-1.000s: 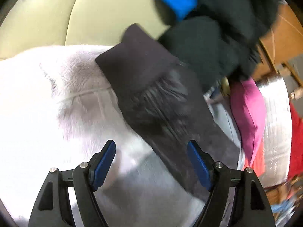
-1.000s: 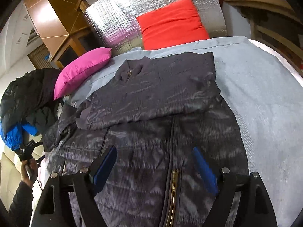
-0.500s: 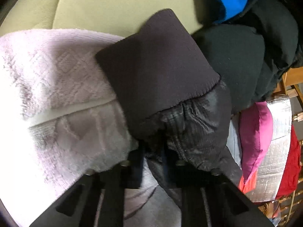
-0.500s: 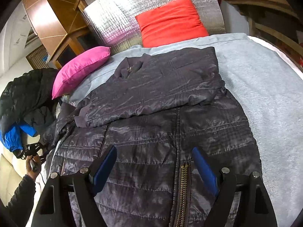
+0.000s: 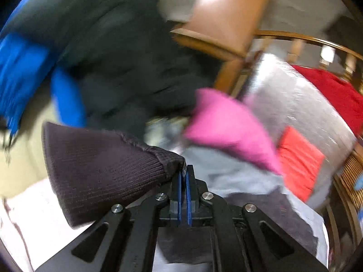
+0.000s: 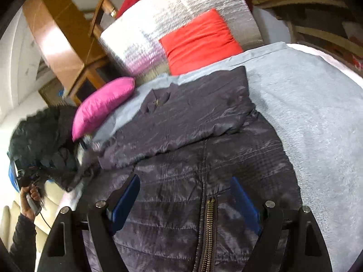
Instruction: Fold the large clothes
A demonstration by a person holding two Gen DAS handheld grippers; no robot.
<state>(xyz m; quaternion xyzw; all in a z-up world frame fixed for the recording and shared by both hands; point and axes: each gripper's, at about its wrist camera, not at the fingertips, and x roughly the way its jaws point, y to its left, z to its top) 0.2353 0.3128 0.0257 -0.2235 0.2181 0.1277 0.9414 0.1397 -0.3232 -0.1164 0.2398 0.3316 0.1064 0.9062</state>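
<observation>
Left wrist view: the left hand-held gripper point(image 5: 184, 181) is clamped tight on the quilted sleeve fabric just behind the ribbed cuff point(image 5: 99, 172), which hangs lifted to its left.
Right wrist view: the right hand-held gripper point(image 6: 185, 200) stands wide and empty over the dark jacket point(image 6: 204, 158), spread zipper-up on the bed point(image 6: 317, 113), one sleeve folded across the chest.
Backdrop: the pink pillow point(image 6: 102, 104) lies near the collar.

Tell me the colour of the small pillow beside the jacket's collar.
Bright pink pillow, sharpest in the right wrist view, left of the dark jacket.
</observation>
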